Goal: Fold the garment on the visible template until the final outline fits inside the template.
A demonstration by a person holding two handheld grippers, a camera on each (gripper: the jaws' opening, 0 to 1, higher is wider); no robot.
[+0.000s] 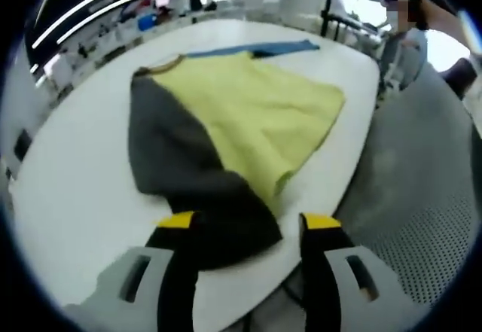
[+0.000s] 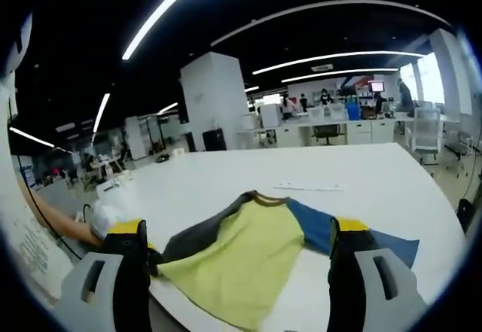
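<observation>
**Sleeve fold pending on the spread shirt**

Yellow cloth shirt with one grey and one blue sleeve (image 1: pixel 248 114) lying flat on white oval surface (image 1: pixel 75 196). Left gripper (image 1: pixel 247 230) fingers open, straddling grey sleeve end; right gripper (image 2: pixel 237 238) fingers open, empty, hovering near. Best to pinch the cuff cleanly, fold inward. Grey mesh chair (image 1: pixel 422 211) crowding the near edge.

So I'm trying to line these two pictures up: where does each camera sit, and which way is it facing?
Left gripper view: rides the left gripper, low at the white table's edge, facing the shirt's dark sleeve; both its fingers show, apart.
Right gripper view: rides the right gripper, facing across the table into the office; both its fingers show, apart.
Shared: the yellow shirt with one dark and one blue sleeve, on the white table.
</observation>
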